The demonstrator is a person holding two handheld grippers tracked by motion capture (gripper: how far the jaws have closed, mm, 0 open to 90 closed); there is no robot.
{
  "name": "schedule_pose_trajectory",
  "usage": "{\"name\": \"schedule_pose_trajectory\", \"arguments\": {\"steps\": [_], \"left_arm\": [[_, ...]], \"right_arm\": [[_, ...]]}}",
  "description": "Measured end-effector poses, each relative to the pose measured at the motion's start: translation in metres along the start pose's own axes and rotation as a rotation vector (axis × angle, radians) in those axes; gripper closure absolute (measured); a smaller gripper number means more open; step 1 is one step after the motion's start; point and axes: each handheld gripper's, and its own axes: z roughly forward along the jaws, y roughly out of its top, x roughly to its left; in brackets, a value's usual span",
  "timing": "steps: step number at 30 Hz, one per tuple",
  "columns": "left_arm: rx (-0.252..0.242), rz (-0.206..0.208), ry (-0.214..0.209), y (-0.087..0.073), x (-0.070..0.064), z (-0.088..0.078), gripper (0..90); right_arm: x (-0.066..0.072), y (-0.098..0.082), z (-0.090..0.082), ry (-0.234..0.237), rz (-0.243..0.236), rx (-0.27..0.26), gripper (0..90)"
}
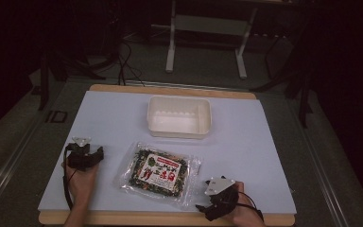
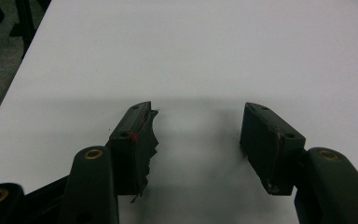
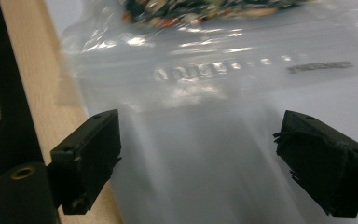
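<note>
Bare table (image 1: 108,118) left of packet (image 1: 158,172)

One clear plastic packet (image 1: 158,174) with a printed red-and-white label lies on the table (image 1: 264,156). One white rectangular tub (image 1: 179,117) stands beyond it. Two hand-held tools are on the table: the left tool (image 1: 86,156) and the right tool (image 1: 216,198), each with two black jaws. Two hands hold them, one each.
</note>
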Motion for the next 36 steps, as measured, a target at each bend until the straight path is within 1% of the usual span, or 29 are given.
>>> {"name": "schedule_pose_trajectory", "arguments": {"steps": [1,4,10,13,15,16,17,18,19,20,21,23,26,28,29,30,31,33,36], "left_arm": [[0.0,0.0,0.0,0.0,0.0,0.0,44.0],[0.0,0.0,0.001,0.0,0.0,0.0,43.9],[0.003,-0.001,0.0,0.0,0.0,0.0,43.8],[0.004,-0.002,-0.002,0.0,0.001,0.0,43.7],[0.004,-0.002,0.0,0.0,0.0,0.0,43.7],[0.003,-0.002,0.0,0.0,0.0,0.0,43.6],[0.002,-0.003,0.0,0.0,0.0,0.0,43.6],[0.002,-0.002,0.0,0.0,0.0,0.0,43.6],[0.002,-0.002,0.001,0.0,0.0,0.0,43.6],[0.001,-0.002,0.002,0.0,0.0,0.0,43.5],[0.001,-0.002,0.002,0.0,0.0,0.0,43.5],[0.002,-0.002,0.0,0.0,0.0,0.0,43.5],[0.001,-0.002,0.002,0.0,0.0,0.0,43.5],[0.001,-0.002,0.001,0.0,0.0,0.0,43.4],[0.001,-0.002,0.001,0.0,0.0,0.0,43.4],[0.0,-0.002,0.001,0.0,0.0,0.0,43.4],[0.0,-0.002,0.001,0.0,0.0,0.0,43.4],[0.001,-0.002,0.001,0.0,0.0,0.0,43.3],[0.001,-0.002,0.002,0.0,0.0,0.0,43.3]], "right_arm": [[0.002,0.001,0.002,0.005,-0.012,0.006,13.1],[0.004,0.003,0.003,-0.005,-0.021,0.004,13.1],[0.004,0.002,-0.003,0.03,-0.037,-0.007,12.3],[0.008,0.001,-0.001,0.042,-0.056,0.014,12.2],[0.011,0.001,0.002,0.039,-0.07,0.028,12.2],[0.011,0.002,0.003,0.031,-0.065,0.026,12.8],[0.01,0.003,0.004,0.018,-0.05,0.027,11.5],[0.008,0.003,0.004,0.023,-0.032,0.021,11.5],[0.008,0.004,0.004,0.023,-0.013,0.006,13.8],[0.007,0.005,0.004,-0.007,0.007,-0.006,13.8],[0.006,0.006,0.005,-0.016,0.016,-0.01,13.9],[0.002,0.008,0.005,-0.016,0.057,-0.029,13.8],[-0.003,0.008,0.007,-0.014,0.118,-0.036,14.0],[-0.007,0.008,0.008,0.007,0.168,-0.049,16.6],[-0.01,0.008,0.009,0.027,0.199,-0.057,17.9],[-0.012,0.008,0.009,0.044,0.212,-0.064,19.2],[-0.014,0.008,0.01,0.077,0.229,-0.073,20.4],[-0.017,0.008,0.011,0.112,0.239,-0.086,22.4],[-0.02,0.009,0.011,0.161,0.234,-0.099,25.7]]}}
